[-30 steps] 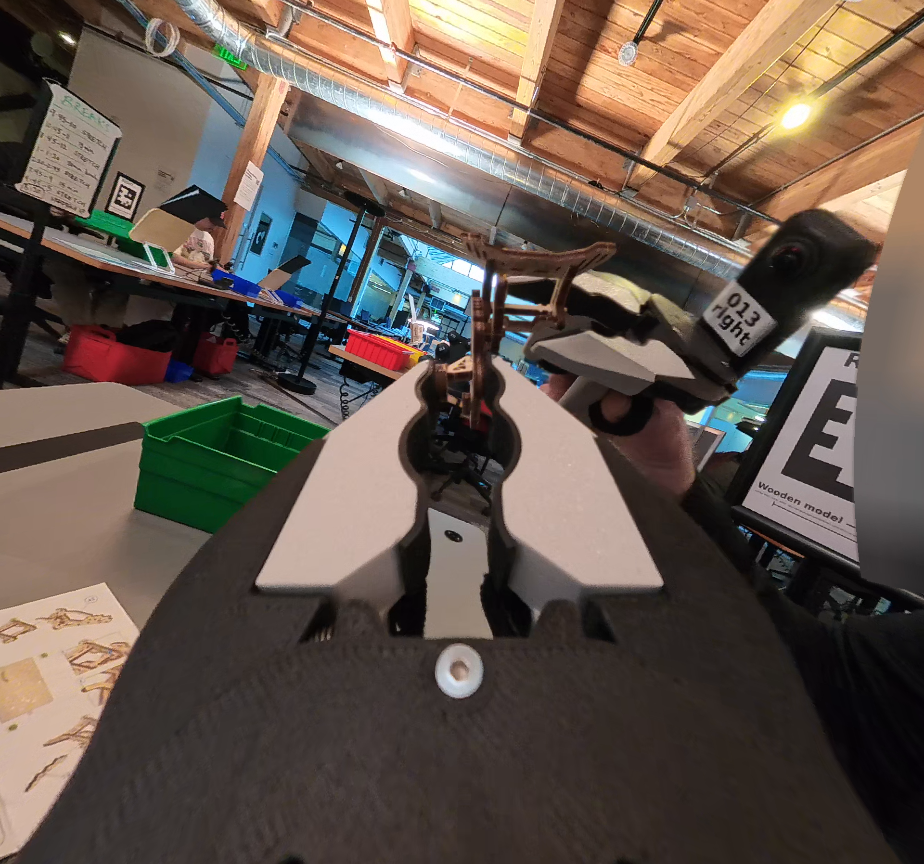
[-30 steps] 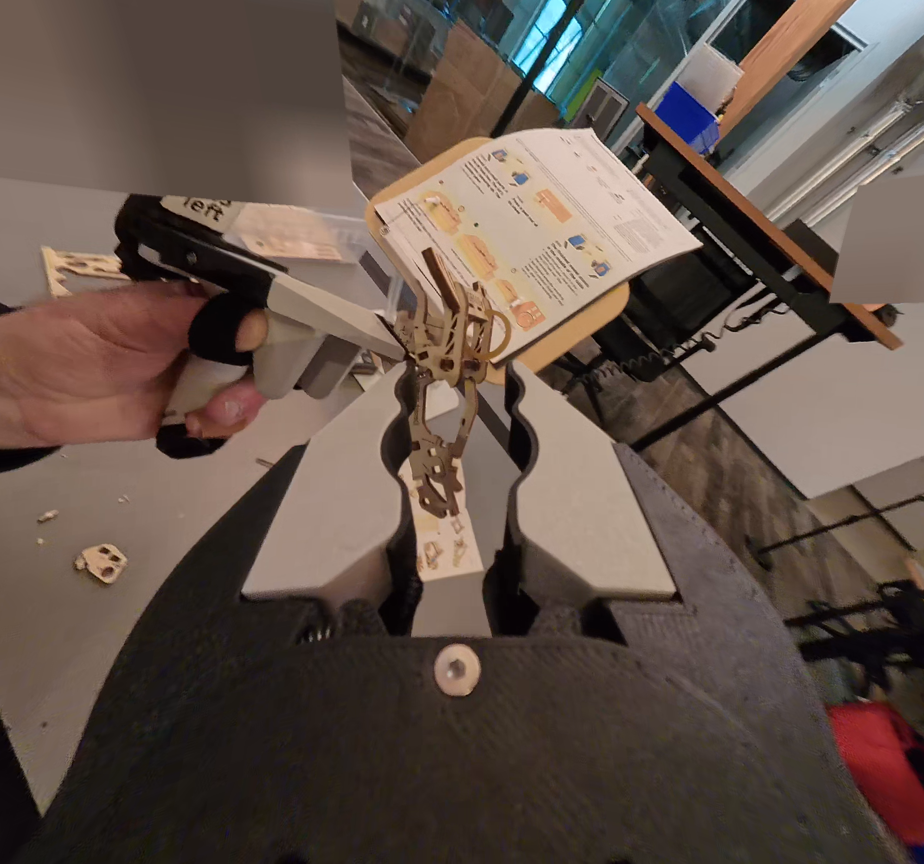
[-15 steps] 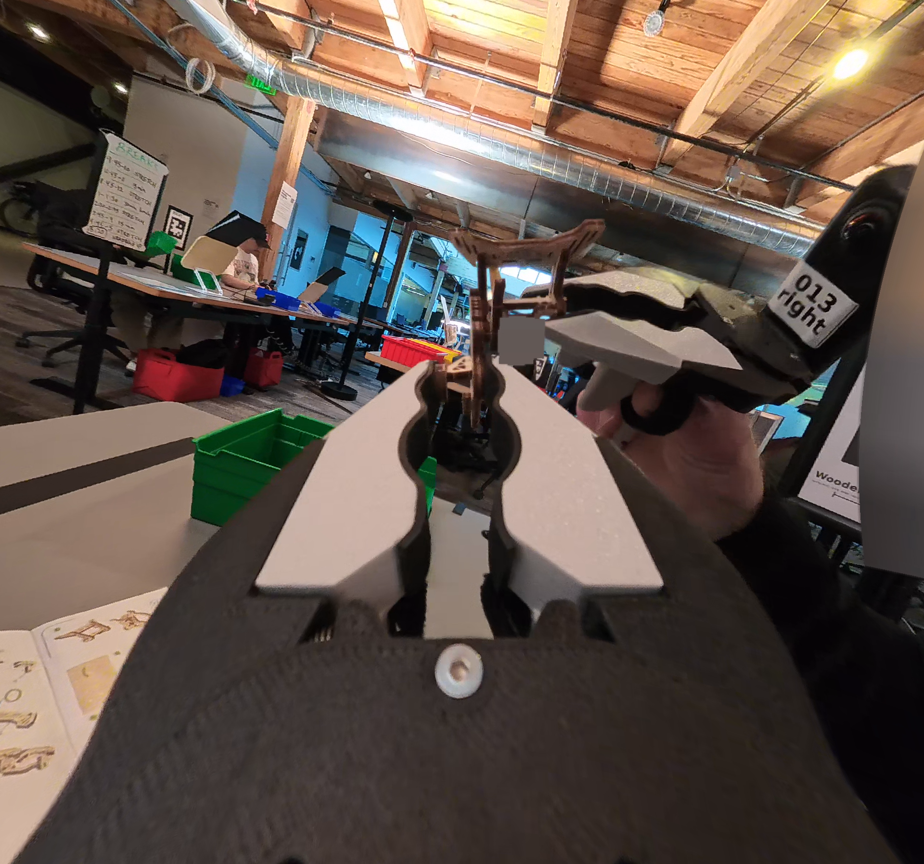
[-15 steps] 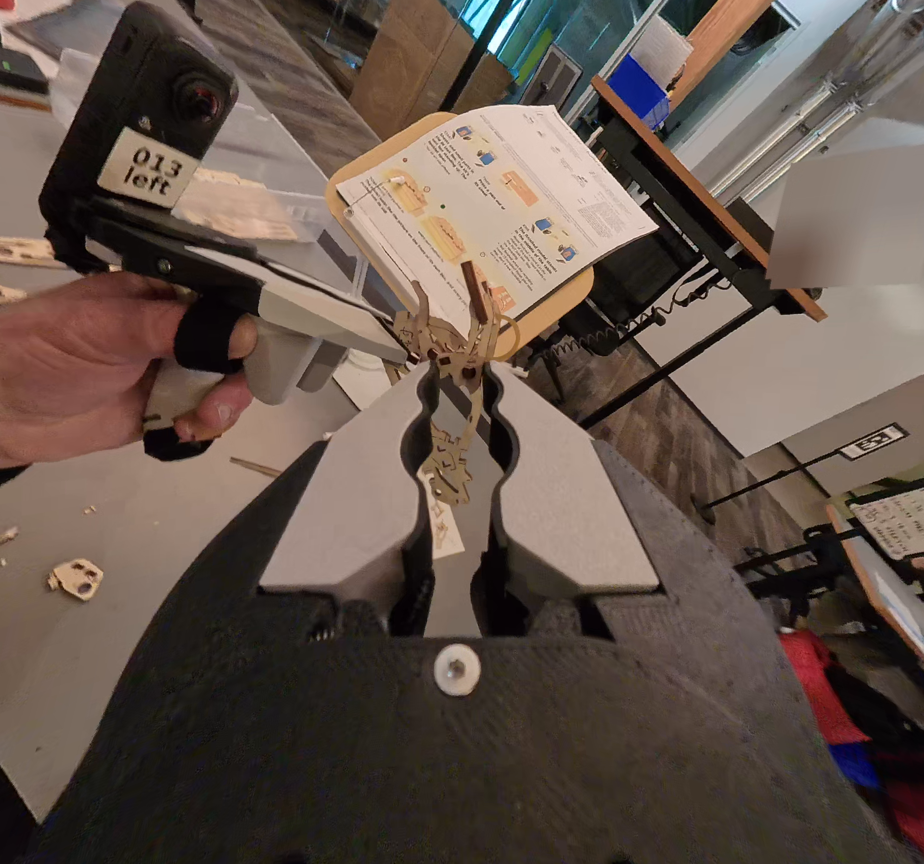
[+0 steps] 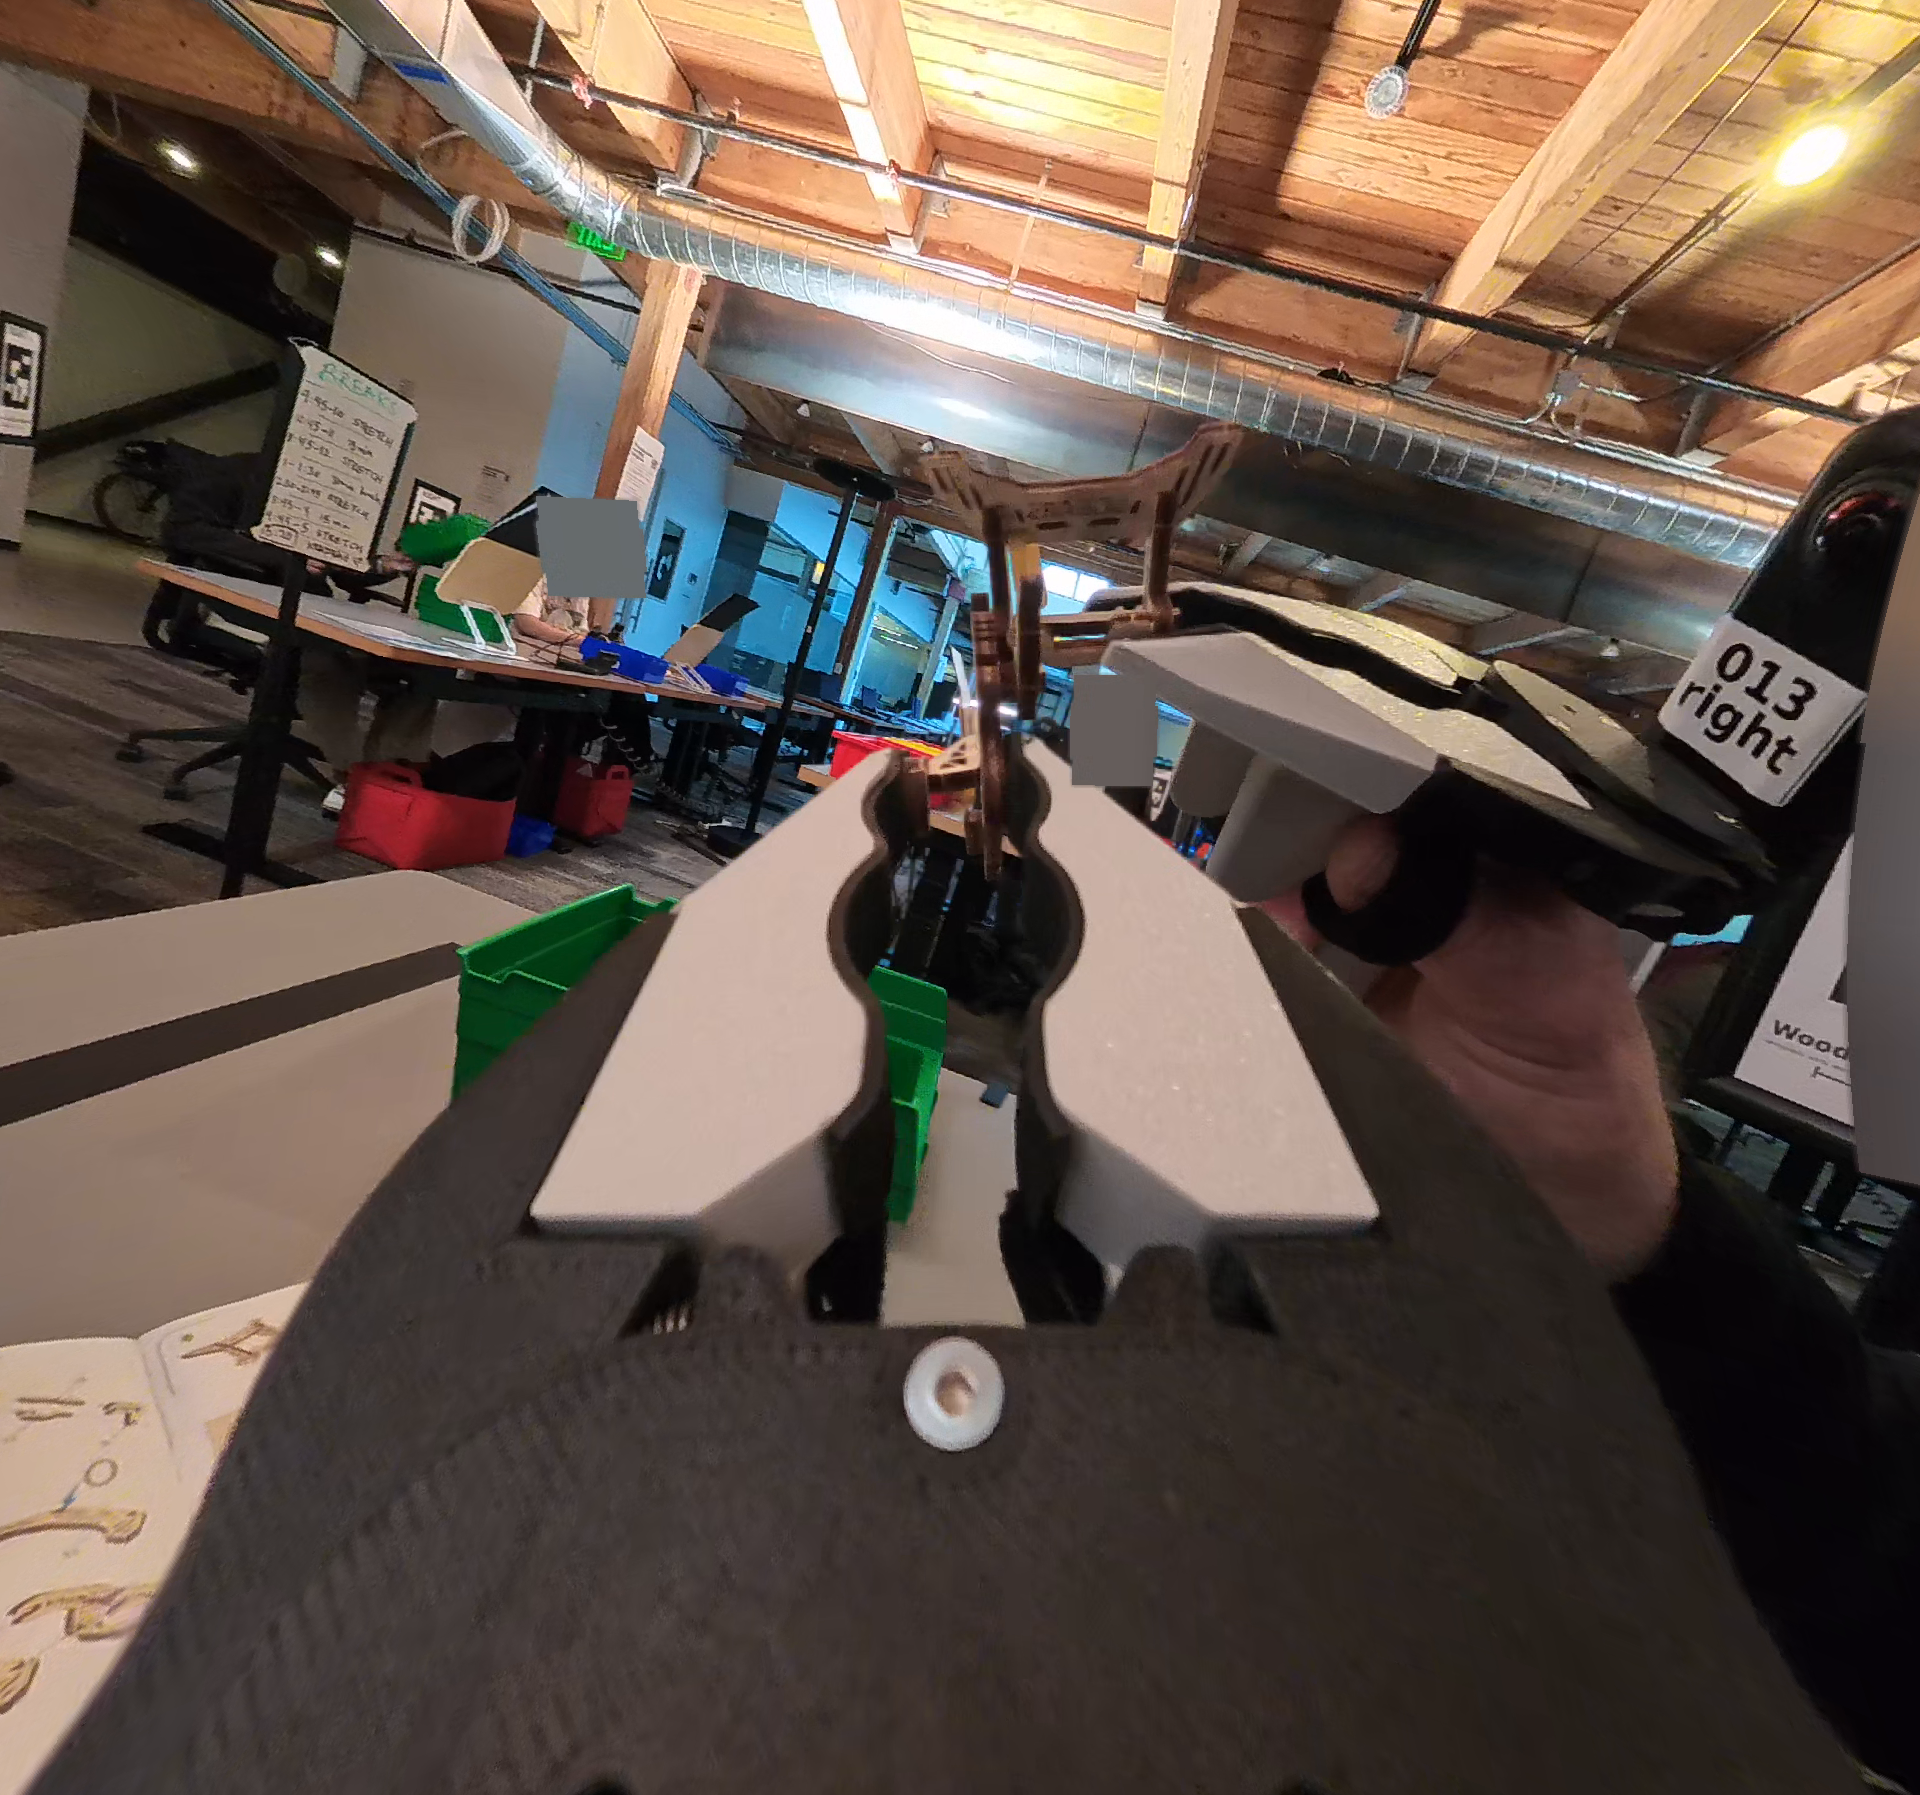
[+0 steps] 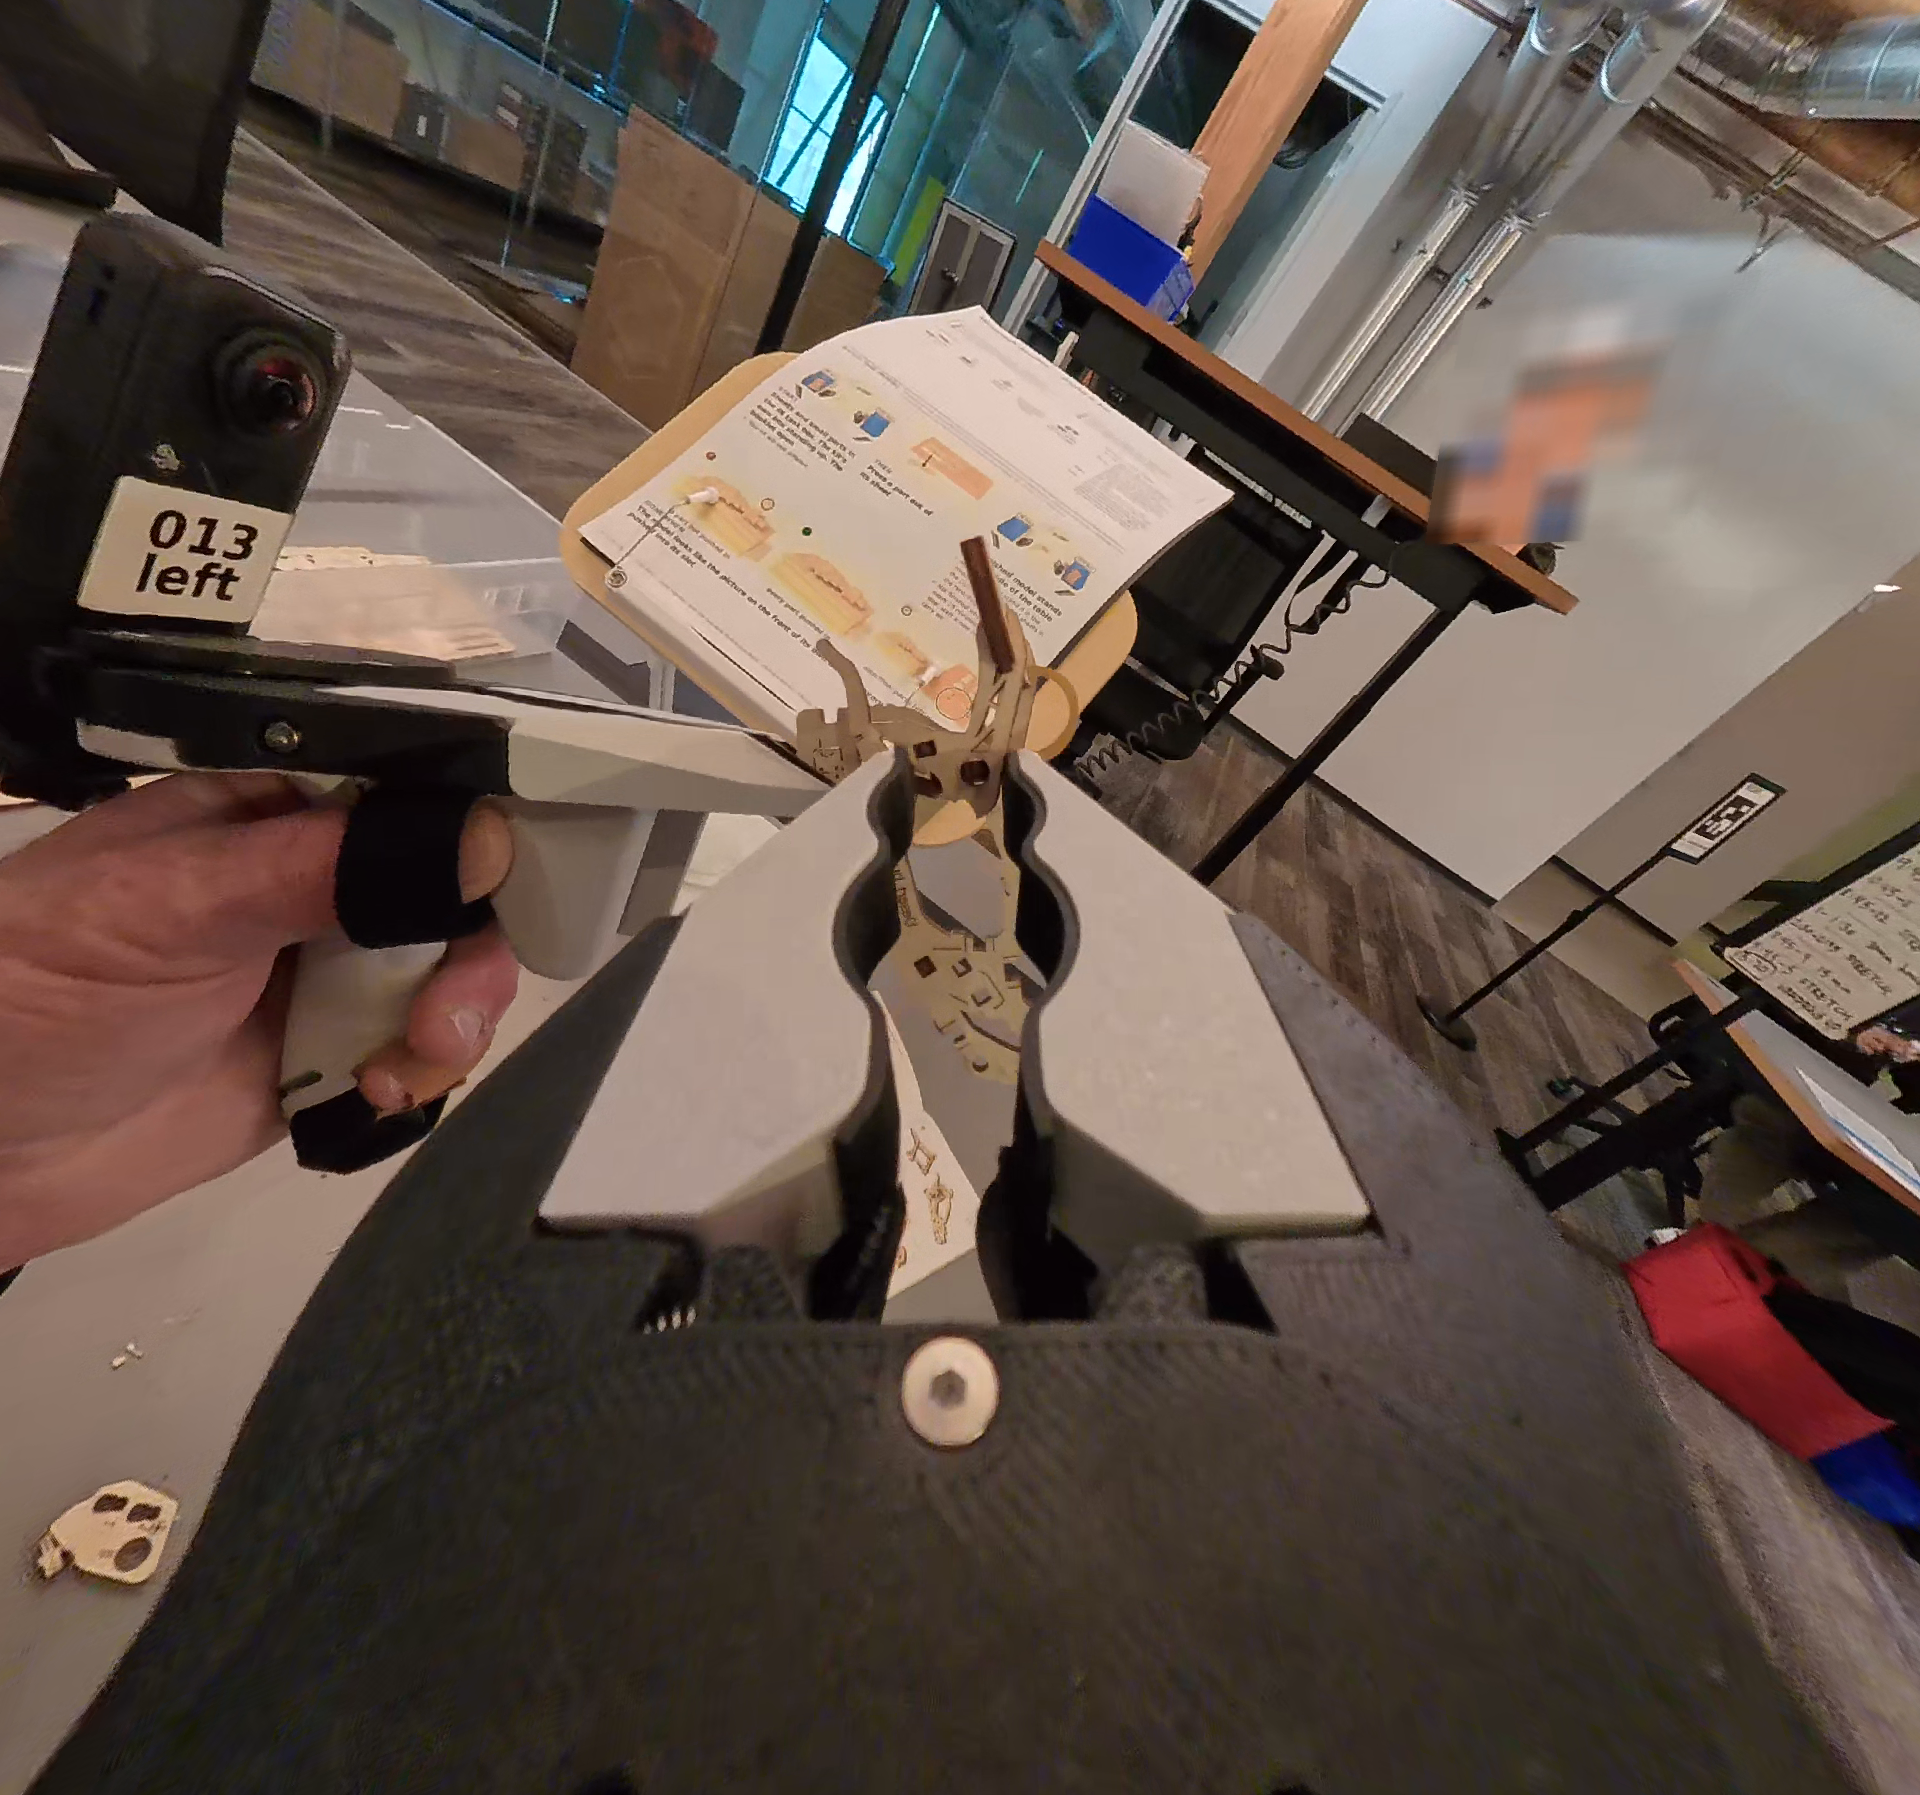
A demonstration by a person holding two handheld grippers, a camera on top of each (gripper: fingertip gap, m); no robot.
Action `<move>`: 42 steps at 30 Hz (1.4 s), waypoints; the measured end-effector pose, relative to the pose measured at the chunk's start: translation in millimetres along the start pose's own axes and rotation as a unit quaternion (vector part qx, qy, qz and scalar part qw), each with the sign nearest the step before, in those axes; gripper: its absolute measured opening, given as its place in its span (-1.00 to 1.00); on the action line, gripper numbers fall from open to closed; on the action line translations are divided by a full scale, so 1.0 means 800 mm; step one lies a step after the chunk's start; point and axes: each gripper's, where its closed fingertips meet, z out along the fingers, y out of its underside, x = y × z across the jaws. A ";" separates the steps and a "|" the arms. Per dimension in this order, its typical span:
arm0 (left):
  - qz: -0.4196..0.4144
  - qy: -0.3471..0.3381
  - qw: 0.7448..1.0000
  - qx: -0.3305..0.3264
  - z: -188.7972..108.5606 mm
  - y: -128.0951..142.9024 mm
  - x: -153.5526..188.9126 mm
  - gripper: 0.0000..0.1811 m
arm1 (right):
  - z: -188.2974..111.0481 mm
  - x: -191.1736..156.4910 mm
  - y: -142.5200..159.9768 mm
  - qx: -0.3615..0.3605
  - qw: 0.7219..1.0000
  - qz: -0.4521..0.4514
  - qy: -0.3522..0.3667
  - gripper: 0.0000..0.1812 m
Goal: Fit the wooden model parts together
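A small brown wooden model [image 5: 1070, 498] of thin laser-cut parts is held up in the air by both grippers. My left gripper [image 5: 961, 769] is shut on the model's lower edge. In that view my right gripper [image 5: 1101, 639] comes in from the right, held by a hand, and grips the model's side. In the right wrist view my right gripper [image 6: 951, 774] is shut on the model [image 6: 987, 685], which sticks out above and below the tips. The left gripper [image 6: 805, 758] reaches in from the left and meets the model at its left side.
A grey table [image 5: 208, 1070] lies below, with a green bin [image 5: 520, 976] and an open instruction booklet [image 5: 83, 1496]. A clipboard with an instruction sheet [image 6: 904, 519] stands behind the model. A loose wooden offcut [image 6: 104, 1527] lies on the table. A clear plastic box [image 6: 416, 550] is at the left. Less than 4 cm separates the two grippers' tips.
The right gripper's fingers have closed tighter on the model. Both grippers have swung and tilted together with the model held between them, so the backgrounds have shifted.
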 end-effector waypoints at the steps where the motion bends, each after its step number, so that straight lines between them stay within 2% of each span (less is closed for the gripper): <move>1: 0.001 -0.001 1.000 0.001 0.000 -0.001 0.000 -0.83 | 0.001 0.000 -0.001 0.001 1.000 0.003 0.001 -0.84; 8: -0.009 0.002 1.000 0.005 0.000 -0.002 -0.003 -0.83 | 0.004 0.002 -0.002 0.002 1.000 -0.005 0.015 -0.84; 19: -0.151 0.059 0.986 0.042 0.000 -0.005 -0.008 -0.83 | 0.013 -0.002 -0.007 -0.016 0.997 -0.060 0.035 -0.84; 28: -0.182 0.072 0.979 0.056 -0.002 -0.003 -0.016 -0.83 | 0.023 -0.003 -0.005 -0.039 0.995 -0.078 0.040 -0.84; 38: -0.221 0.088 0.969 0.068 -0.007 -0.003 -0.028 -0.83 | 0.026 -0.009 0.003 -0.061 0.994 -0.089 0.027 -0.71; 42: -0.257 0.131 0.954 0.079 -0.010 -0.004 -0.027 -0.83 | 0.021 0.000 0.019 -0.083 0.996 -0.041 -0.002 -0.65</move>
